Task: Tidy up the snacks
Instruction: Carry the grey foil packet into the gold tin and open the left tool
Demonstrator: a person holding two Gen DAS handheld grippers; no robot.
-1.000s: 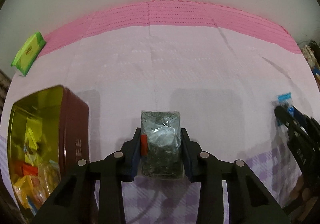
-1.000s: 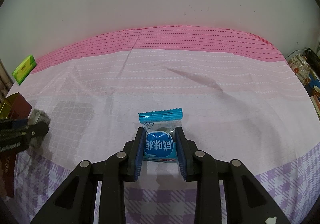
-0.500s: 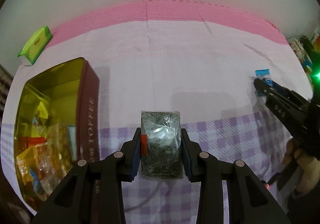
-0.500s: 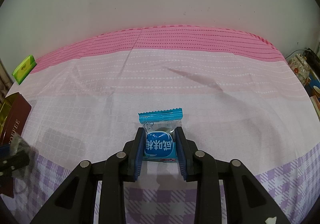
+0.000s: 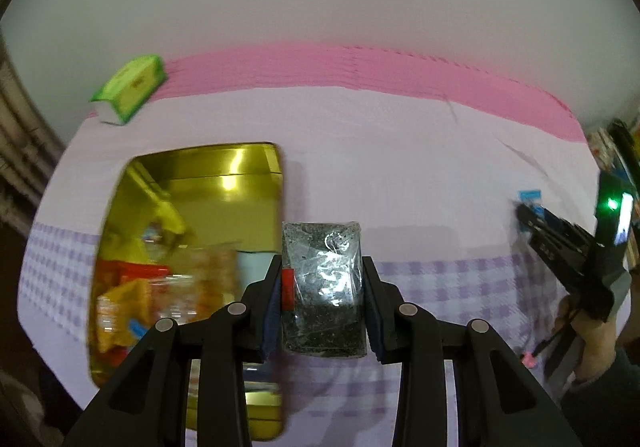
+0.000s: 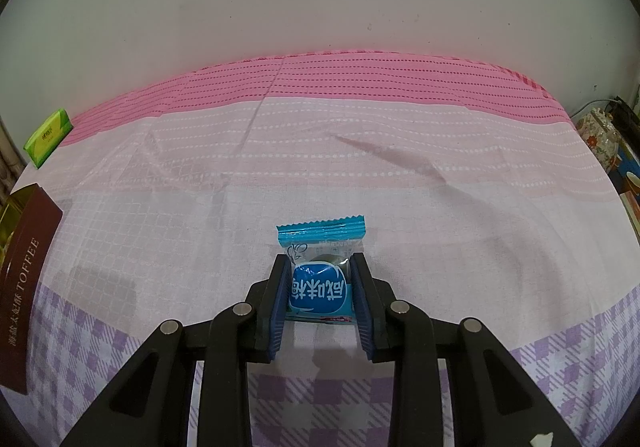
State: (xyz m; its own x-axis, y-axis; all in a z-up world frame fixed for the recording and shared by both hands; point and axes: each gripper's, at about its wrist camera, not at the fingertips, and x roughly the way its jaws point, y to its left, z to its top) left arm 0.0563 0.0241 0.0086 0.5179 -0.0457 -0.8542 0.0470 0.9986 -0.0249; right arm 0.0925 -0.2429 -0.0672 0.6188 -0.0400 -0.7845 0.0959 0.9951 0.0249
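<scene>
pink-and-lilac checked cloth point(image 5: 400, 167) fills my left wrist view below a pale wall. my left gripper point(image 5: 322, 287) is clamped on a dark clear-wrapped snack packet point(image 5: 322, 283), held beside the open gold tin point(image 5: 192, 207) of snacks. a green box point(image 5: 130, 89) sits far left. on my right wrist view, my right gripper point(image 6: 322, 287) grips a blue candy packet point(image 6: 320, 275) resting on the cloth; the tin's brown side point(image 6: 24, 279) shows at left.
</scene>
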